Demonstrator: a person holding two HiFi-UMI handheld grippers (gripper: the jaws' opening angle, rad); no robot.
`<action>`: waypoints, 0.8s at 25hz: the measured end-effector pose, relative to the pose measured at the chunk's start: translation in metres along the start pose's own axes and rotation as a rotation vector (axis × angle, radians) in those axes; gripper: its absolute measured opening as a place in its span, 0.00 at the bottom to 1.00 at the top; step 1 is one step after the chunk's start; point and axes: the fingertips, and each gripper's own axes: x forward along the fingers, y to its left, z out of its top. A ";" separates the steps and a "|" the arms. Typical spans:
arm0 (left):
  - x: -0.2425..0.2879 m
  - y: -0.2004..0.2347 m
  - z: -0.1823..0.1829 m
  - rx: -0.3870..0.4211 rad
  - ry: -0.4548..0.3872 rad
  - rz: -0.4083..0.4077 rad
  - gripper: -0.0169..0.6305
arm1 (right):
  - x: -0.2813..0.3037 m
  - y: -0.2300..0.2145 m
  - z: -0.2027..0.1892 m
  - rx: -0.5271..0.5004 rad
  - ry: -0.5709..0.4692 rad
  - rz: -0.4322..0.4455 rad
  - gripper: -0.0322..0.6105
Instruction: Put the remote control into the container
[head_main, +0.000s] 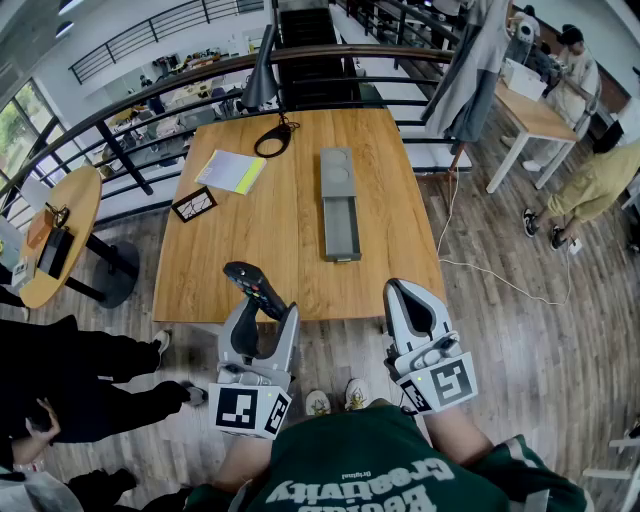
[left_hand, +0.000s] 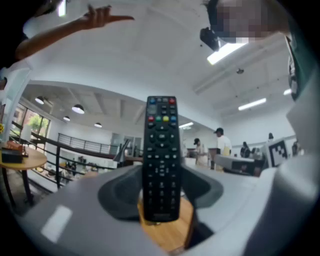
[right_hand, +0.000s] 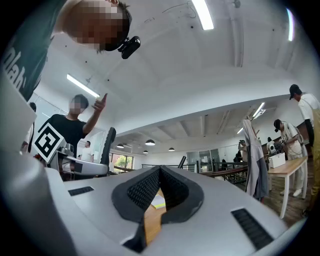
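The left gripper (head_main: 262, 322) clamps the remote control (head_main: 254, 284) by its lower end, above the table's (head_main: 200, 270) near edge. The right gripper (head_main: 412, 308) is closed and empty. The remote looks light, stiff and smooth (probably slippery), so an end grip may pivot. The container (head_main: 339, 205) lies mid-table.

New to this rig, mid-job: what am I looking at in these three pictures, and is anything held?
No robot arm here: a person carries a two-fingered gripper in each hand. The head view looks down from the person's head; the other two look along each gripper's fingers. The left gripper grips a black push-button remote control; the right gripper is shut, empty. On the wooden table lie a long grey rectangular container and a white-and-yellow notebook.
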 end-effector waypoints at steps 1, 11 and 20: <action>0.000 0.000 0.000 0.003 0.000 0.000 0.39 | 0.000 0.000 -0.001 0.002 0.000 -0.001 0.08; 0.001 0.001 -0.003 0.000 0.004 -0.004 0.39 | 0.001 0.000 -0.004 0.007 -0.001 -0.009 0.08; 0.011 -0.003 -0.005 0.002 0.013 -0.008 0.39 | 0.002 -0.009 -0.008 0.018 0.005 -0.017 0.08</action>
